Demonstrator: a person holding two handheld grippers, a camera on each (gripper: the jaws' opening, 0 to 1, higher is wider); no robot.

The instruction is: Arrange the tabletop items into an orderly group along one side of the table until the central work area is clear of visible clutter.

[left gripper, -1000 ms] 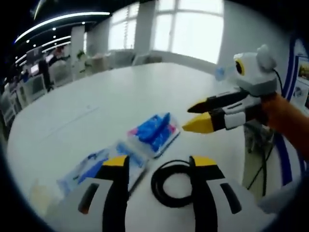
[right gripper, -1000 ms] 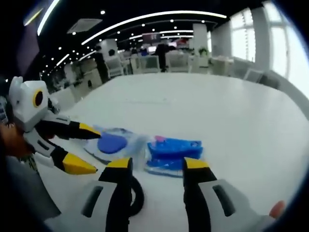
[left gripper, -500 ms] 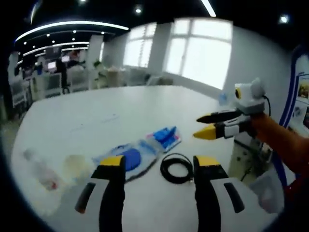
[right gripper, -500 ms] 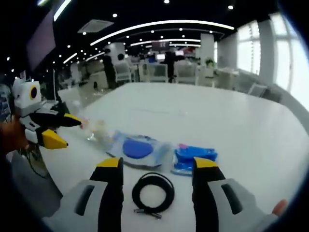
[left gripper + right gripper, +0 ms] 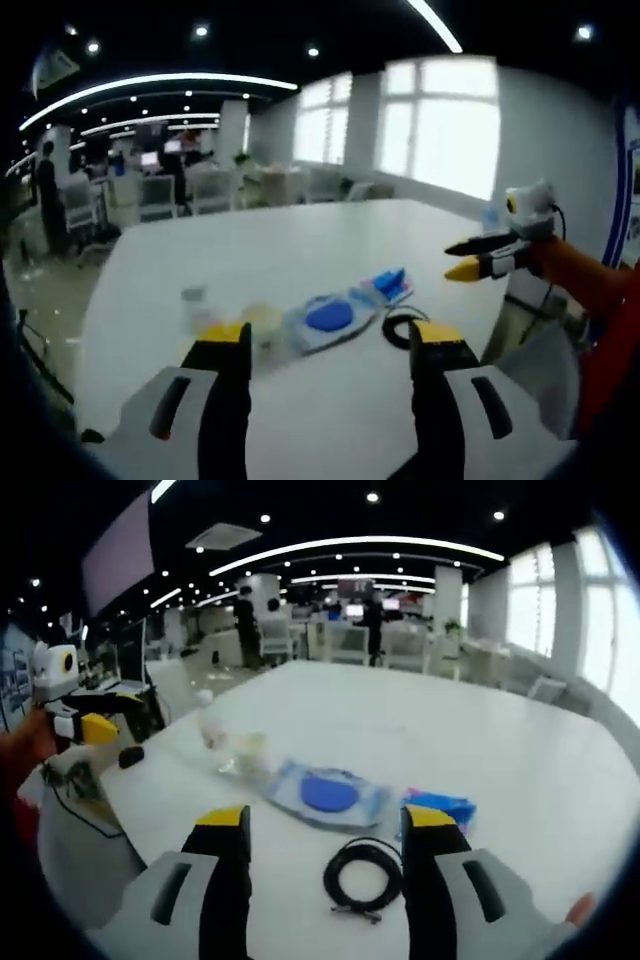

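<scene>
The fingers of the left gripper [image 5: 328,345] are held wide apart with nothing between them, and the fingers of the right gripper [image 5: 328,825] are held wide apart too, also with nothing between them. Both are kept up above the big white worktop [image 5: 420,720]. In the right gripper view, four things are lined up in a row near the close edge of the worktop. The clear packet with a blue disc [image 5: 330,794] is seen in the middle. A smaller blue packet [image 5: 445,806] is placed just beside it. A black coiled cable [image 5: 364,877] is laid in front, close to the edge. A clear bottle [image 5: 212,735] is set at the other end, next to a crumpled clear wrapper [image 5: 248,752].
</scene>
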